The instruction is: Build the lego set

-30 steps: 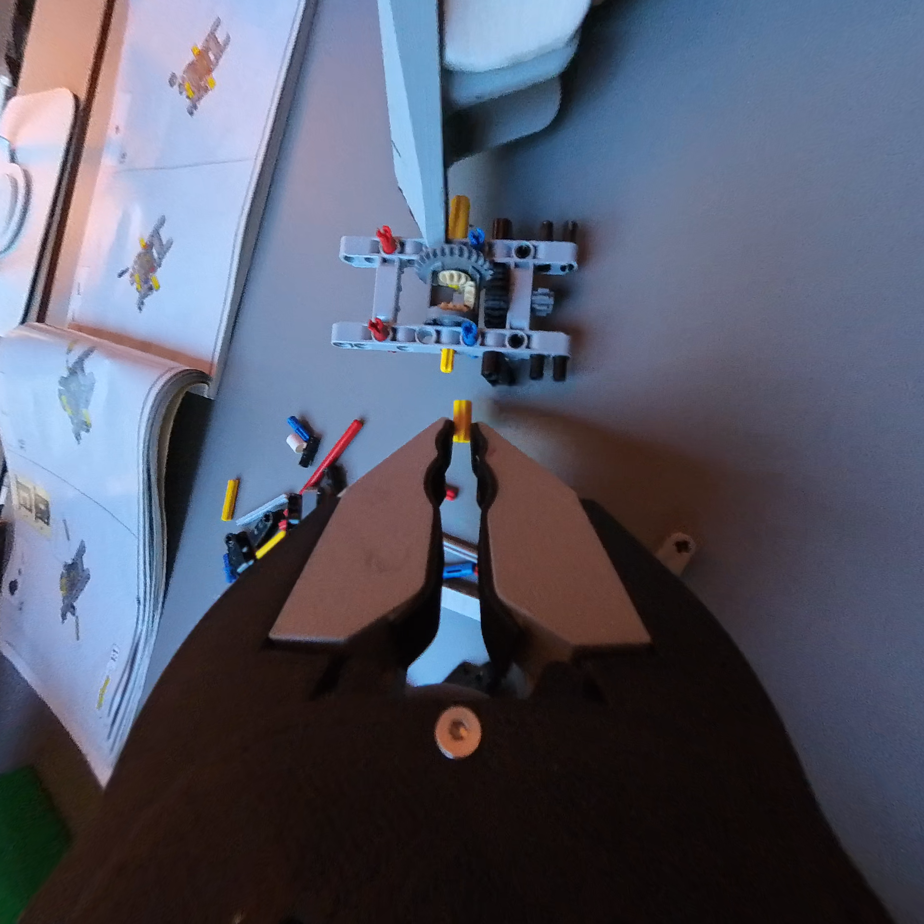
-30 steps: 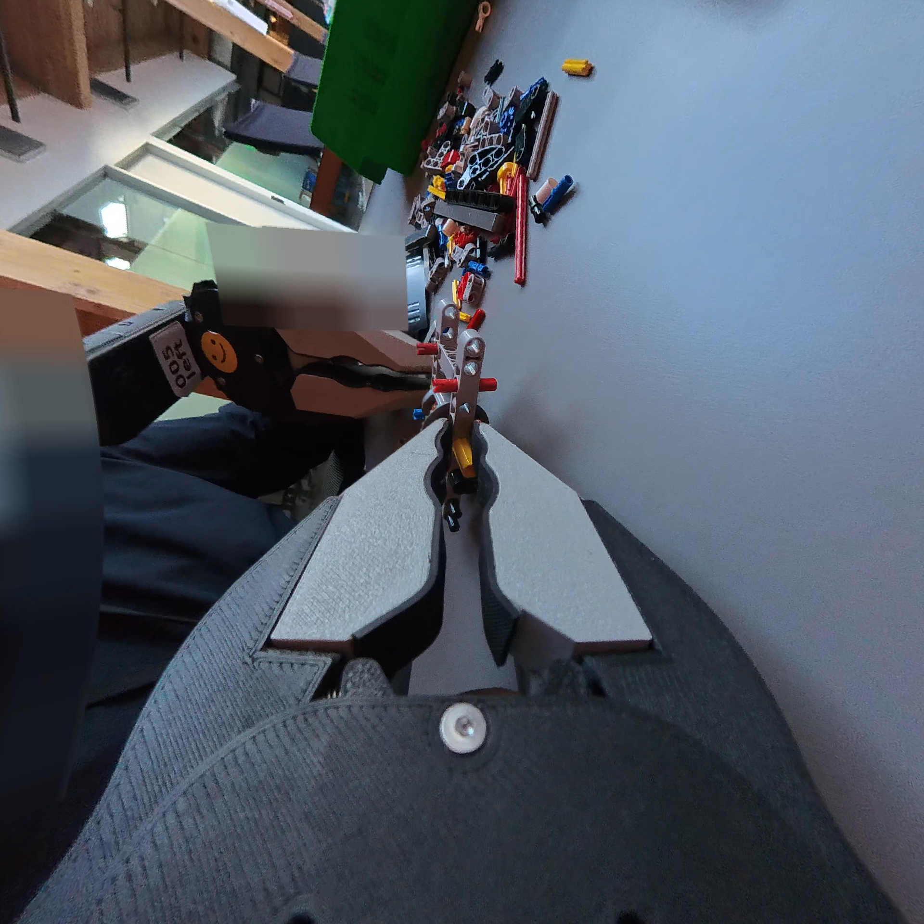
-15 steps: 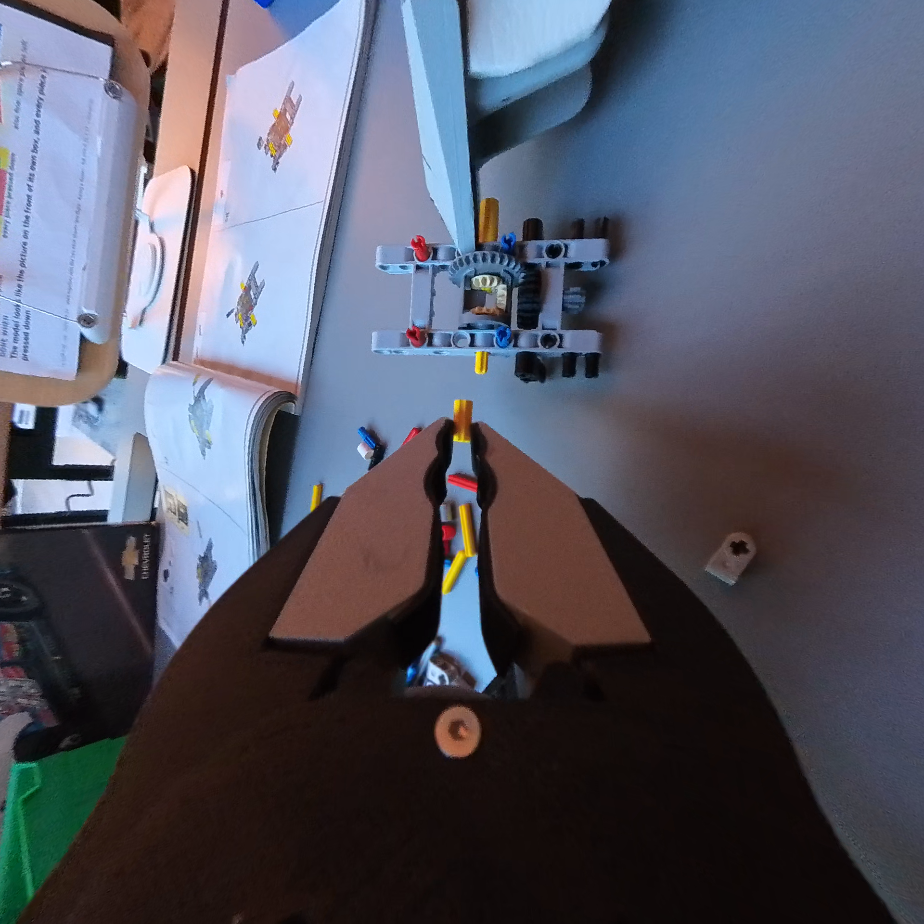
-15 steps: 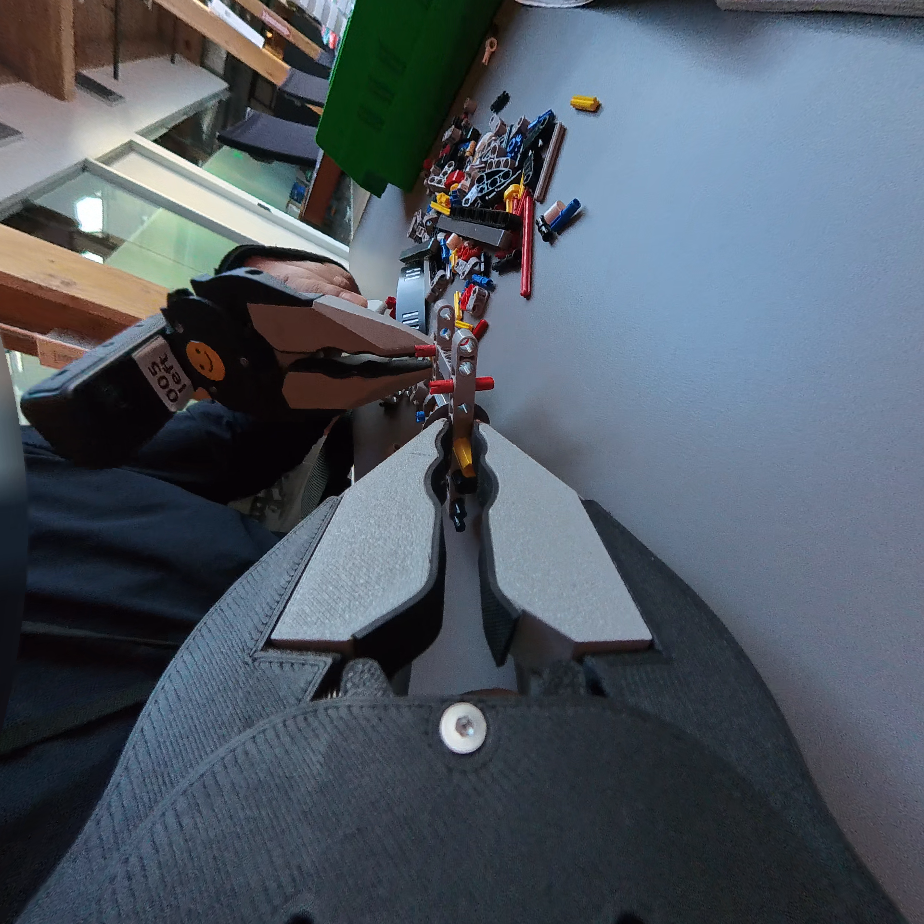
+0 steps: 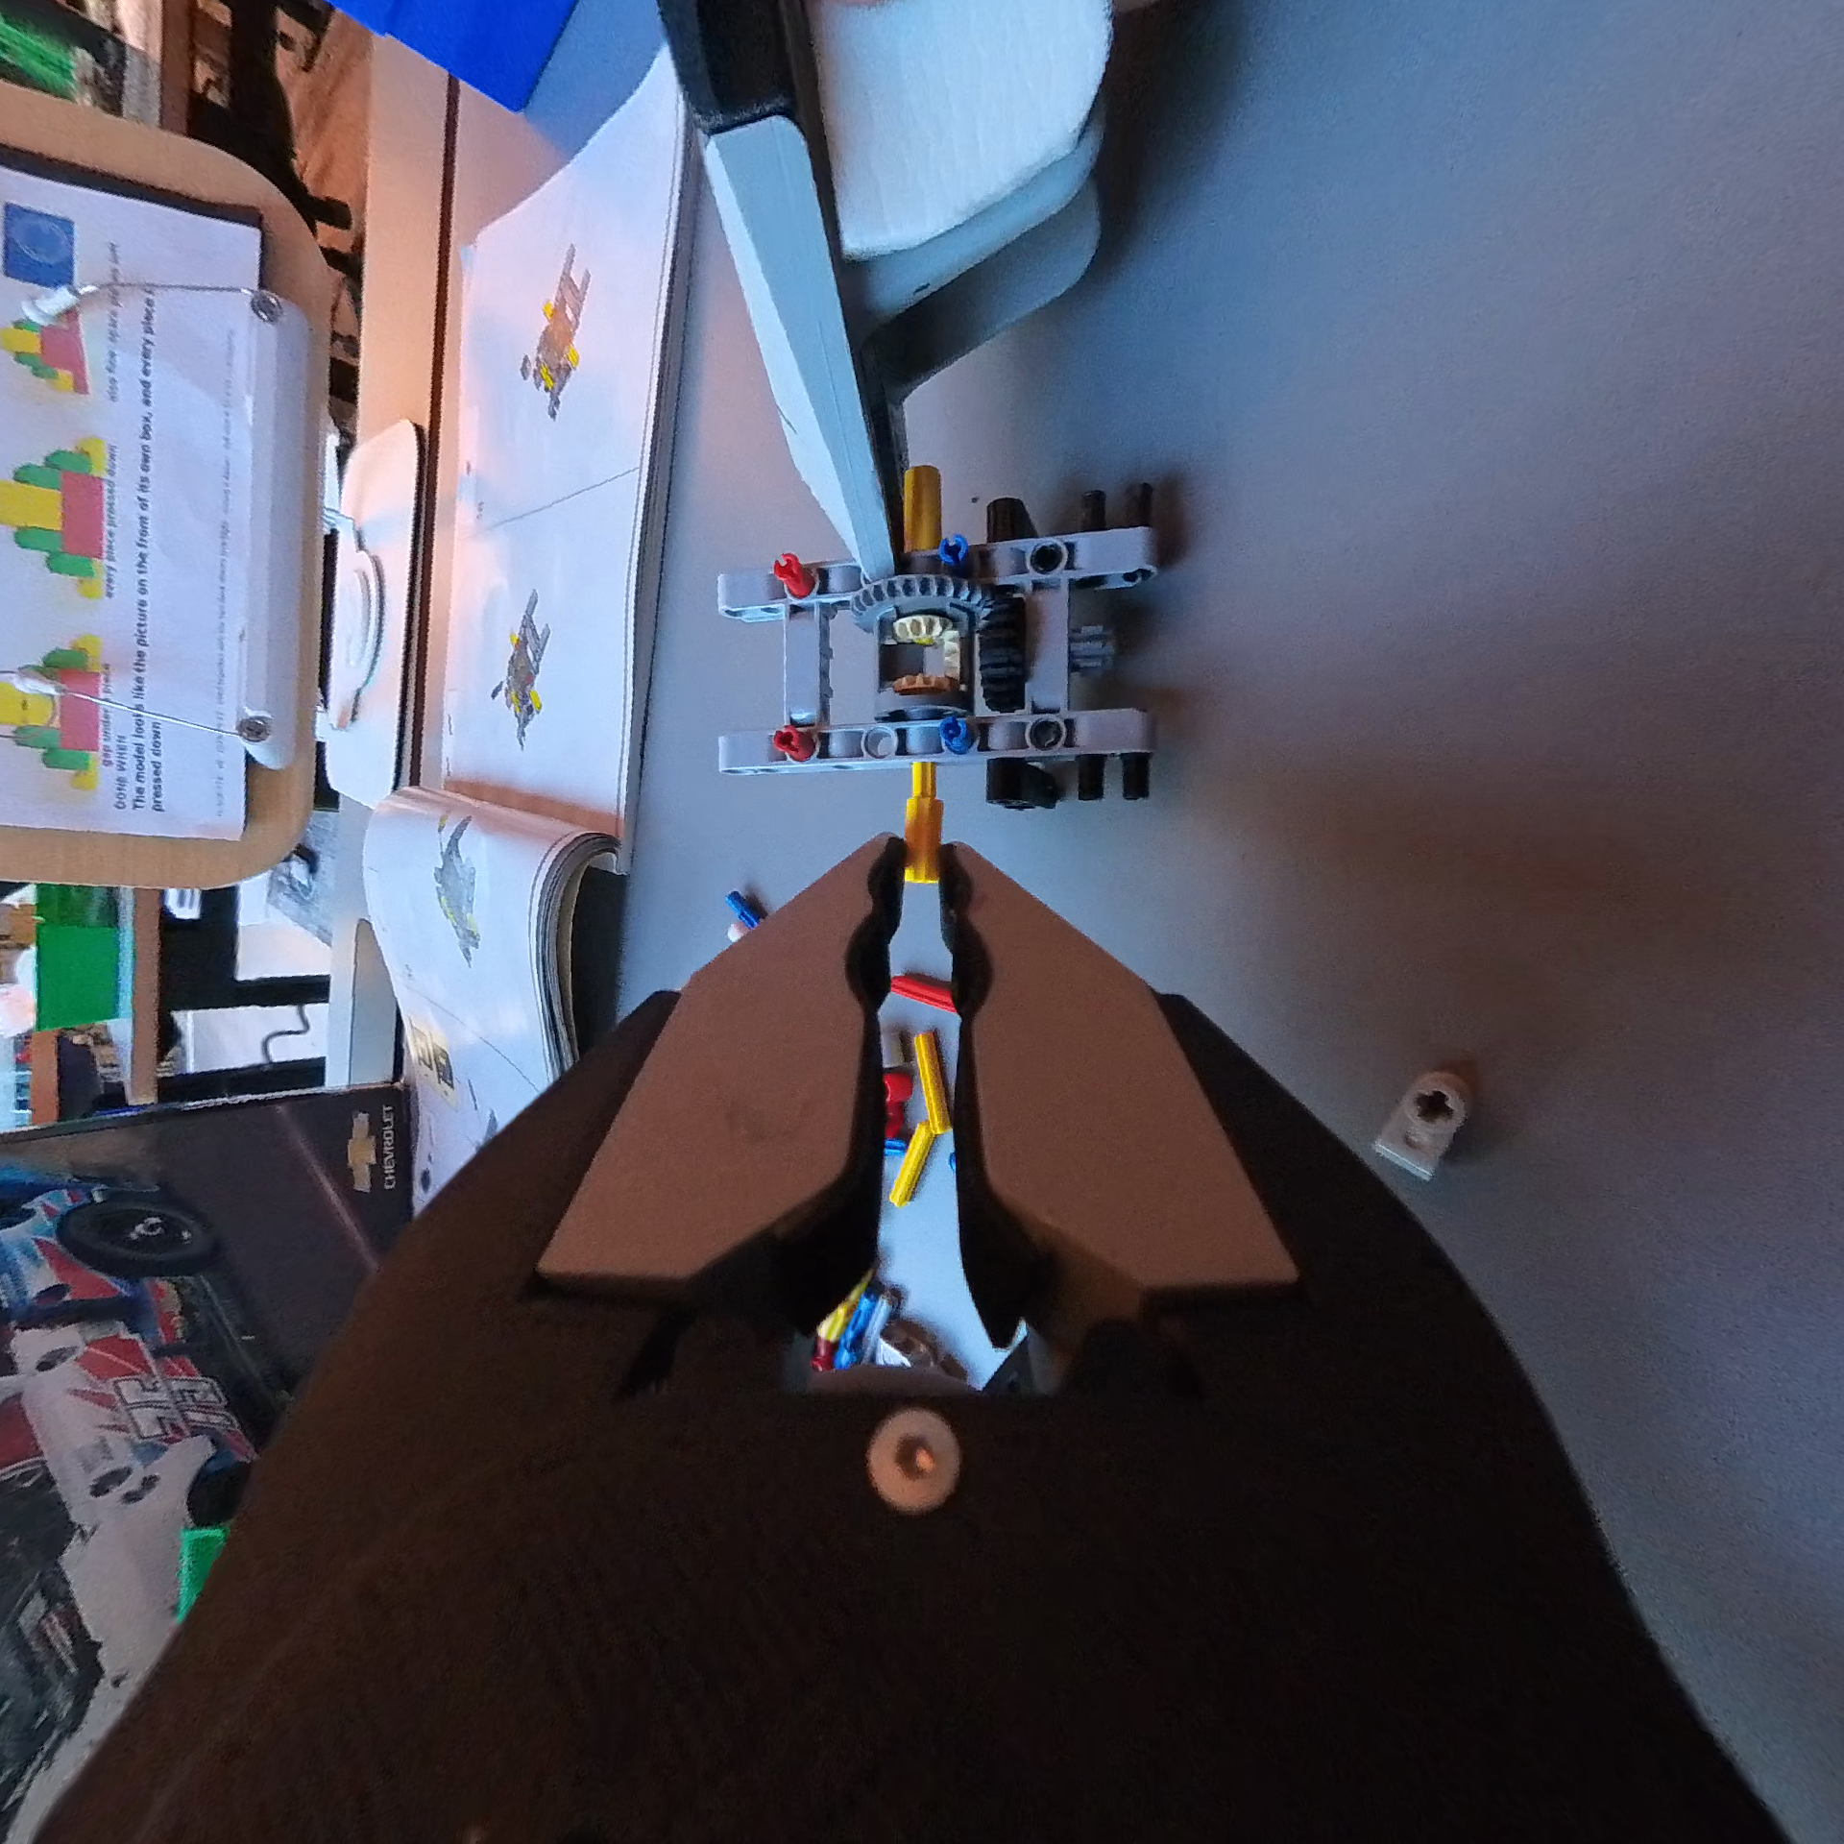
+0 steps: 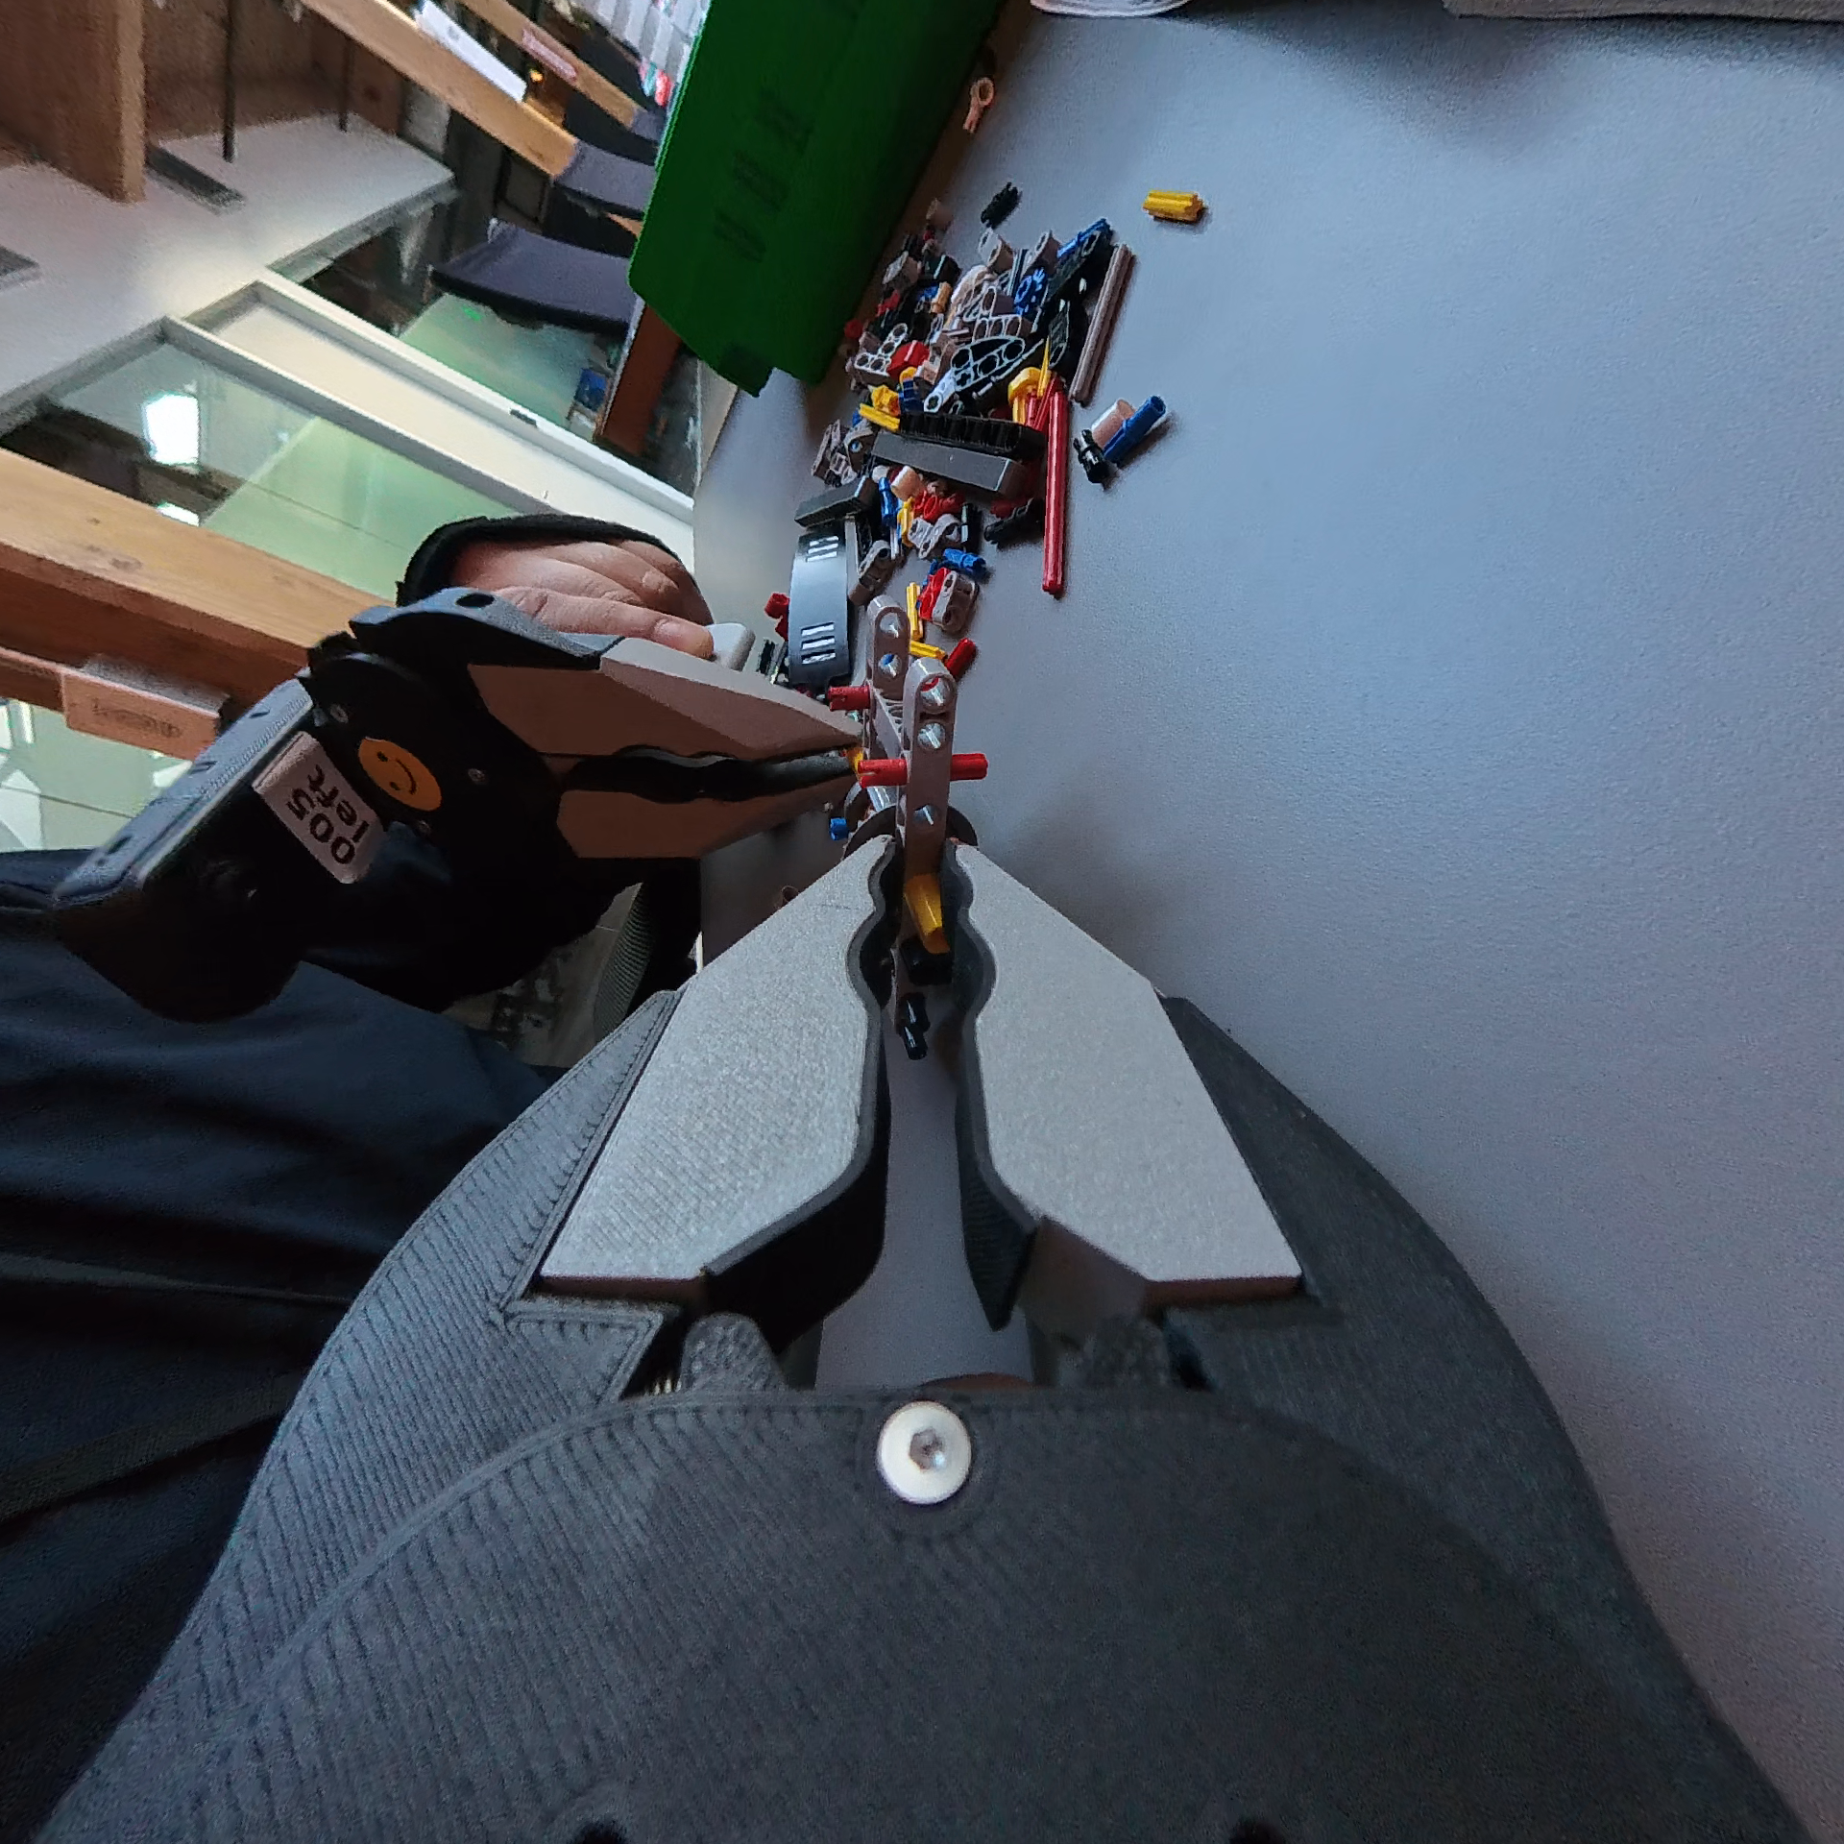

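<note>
Gripping one yellow connector, our left claw now has it touching the yellow axle at six o'clock of one grey gear frame; earlier they stood apart. Our right claw clamps the frame's twelve-o'clock beam above the tabletop. Two booklets lie at nine o'clock.

A yellow connector sits between the brown fingertips. Just beyond them stands a light grey frame with red and blue pins, black gears, on a plain grey table.
</note>
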`<action>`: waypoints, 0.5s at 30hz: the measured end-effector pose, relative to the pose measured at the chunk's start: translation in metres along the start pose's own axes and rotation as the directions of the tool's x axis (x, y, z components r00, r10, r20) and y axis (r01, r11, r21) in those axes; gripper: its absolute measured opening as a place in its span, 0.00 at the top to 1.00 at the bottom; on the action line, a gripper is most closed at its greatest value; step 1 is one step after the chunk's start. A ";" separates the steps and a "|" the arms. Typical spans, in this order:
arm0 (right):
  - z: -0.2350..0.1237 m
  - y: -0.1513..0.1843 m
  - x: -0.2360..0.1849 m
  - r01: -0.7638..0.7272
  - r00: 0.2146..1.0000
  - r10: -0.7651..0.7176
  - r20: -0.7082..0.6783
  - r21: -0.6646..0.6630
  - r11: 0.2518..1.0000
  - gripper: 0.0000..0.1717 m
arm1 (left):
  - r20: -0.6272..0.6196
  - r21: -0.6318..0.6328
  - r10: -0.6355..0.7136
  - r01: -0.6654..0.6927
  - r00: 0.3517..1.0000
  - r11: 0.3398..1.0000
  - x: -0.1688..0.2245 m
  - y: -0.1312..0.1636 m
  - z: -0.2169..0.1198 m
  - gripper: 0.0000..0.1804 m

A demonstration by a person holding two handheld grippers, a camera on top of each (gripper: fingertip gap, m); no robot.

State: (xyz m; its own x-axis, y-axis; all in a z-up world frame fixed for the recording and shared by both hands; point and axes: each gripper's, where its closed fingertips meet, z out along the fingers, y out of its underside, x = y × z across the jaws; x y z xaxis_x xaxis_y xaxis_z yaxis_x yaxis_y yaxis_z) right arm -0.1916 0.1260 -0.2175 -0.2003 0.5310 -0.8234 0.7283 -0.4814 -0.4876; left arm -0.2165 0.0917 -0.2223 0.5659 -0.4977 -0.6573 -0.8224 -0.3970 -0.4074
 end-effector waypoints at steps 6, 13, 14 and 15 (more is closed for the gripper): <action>0.001 0.001 0.000 -0.017 1.000 0.017 0.007 -0.003 1.000 0.97 | 0.074 0.006 0.096 -0.097 0.993 0.995 -0.003 0.001 0.000 0.98; 0.004 0.000 0.001 -0.037 0.999 0.037 0.014 0.001 0.999 0.98 | 0.132 0.012 0.149 -0.152 0.980 0.988 -0.003 0.003 0.001 0.98; 0.004 -0.001 0.001 -0.042 0.999 0.041 0.014 0.004 0.999 0.98 | 0.135 0.013 0.145 -0.148 0.980 0.989 -0.003 0.004 0.001 0.98; 0.005 -0.001 0.001 -0.047 0.999 0.047 0.016 0.005 0.999 0.98 | 0.139 0.013 0.141 -0.144 0.980 0.989 -0.003 0.004 0.001 0.98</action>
State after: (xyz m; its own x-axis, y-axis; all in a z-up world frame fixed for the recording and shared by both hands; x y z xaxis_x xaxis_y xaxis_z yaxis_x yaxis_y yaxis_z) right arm -0.1954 0.1236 -0.2192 -0.1762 0.4965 -0.8500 0.7337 -0.5094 -0.4497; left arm -0.2216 0.0927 -0.2222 0.4305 -0.4371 -0.7897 -0.8962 -0.3111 -0.3164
